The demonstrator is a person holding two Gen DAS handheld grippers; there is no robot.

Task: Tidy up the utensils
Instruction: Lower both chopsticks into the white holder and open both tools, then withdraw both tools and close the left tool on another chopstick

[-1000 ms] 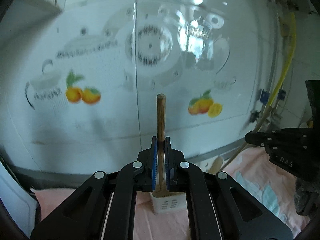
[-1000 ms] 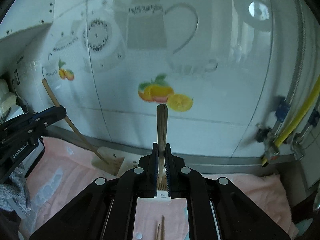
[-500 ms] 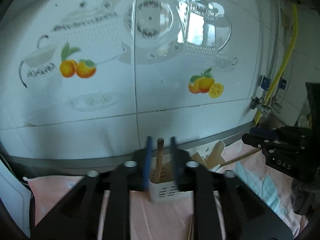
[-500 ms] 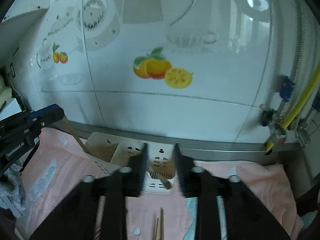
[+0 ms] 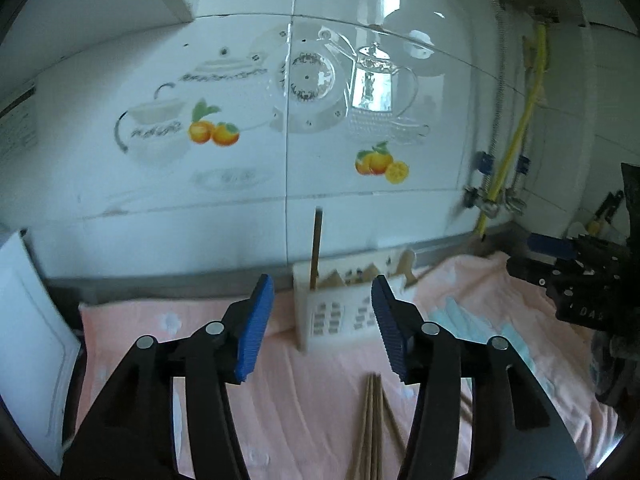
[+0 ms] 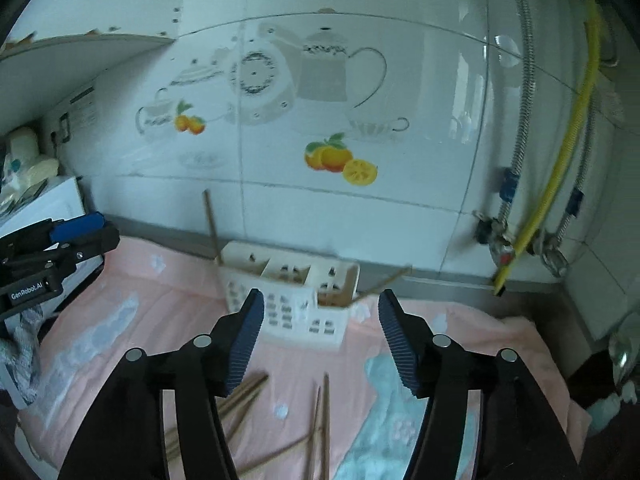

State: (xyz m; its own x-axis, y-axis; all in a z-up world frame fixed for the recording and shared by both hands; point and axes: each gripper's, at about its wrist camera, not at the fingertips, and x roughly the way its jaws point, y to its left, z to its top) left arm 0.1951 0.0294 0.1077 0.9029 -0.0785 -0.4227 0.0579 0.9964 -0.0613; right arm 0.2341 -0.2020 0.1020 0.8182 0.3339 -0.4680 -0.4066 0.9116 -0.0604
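A white slotted utensil holder (image 5: 340, 312) (image 6: 288, 296) stands on the pink cloth against the tiled wall. One wooden chopstick (image 5: 316, 248) (image 6: 211, 224) stands upright in its left compartment; another (image 6: 384, 280) leans out of its right end. My left gripper (image 5: 322, 326) hangs in front of the holder, jaws opening, nothing between them. My right gripper (image 6: 320, 340) also faces the holder, jaws opening and empty. Several loose chopsticks (image 5: 372, 420) (image 6: 316, 424) lie on the cloth under the grippers. Each gripper shows in the other's view: right gripper (image 5: 576, 268), left gripper (image 6: 48, 244).
The pink cloth (image 6: 460, 344) covers the counter. A yellow hose (image 6: 560, 160) and metal pipes with valves run down the wall at right. A white appliance (image 5: 28, 320) stands at the left. A steel strip (image 6: 440, 276) edges the wall's foot.
Both grippers let go of their chopsticks, which now stand in the holder, opened their jaws and drew back from the wall, so the holder and loose chopsticks came into view.
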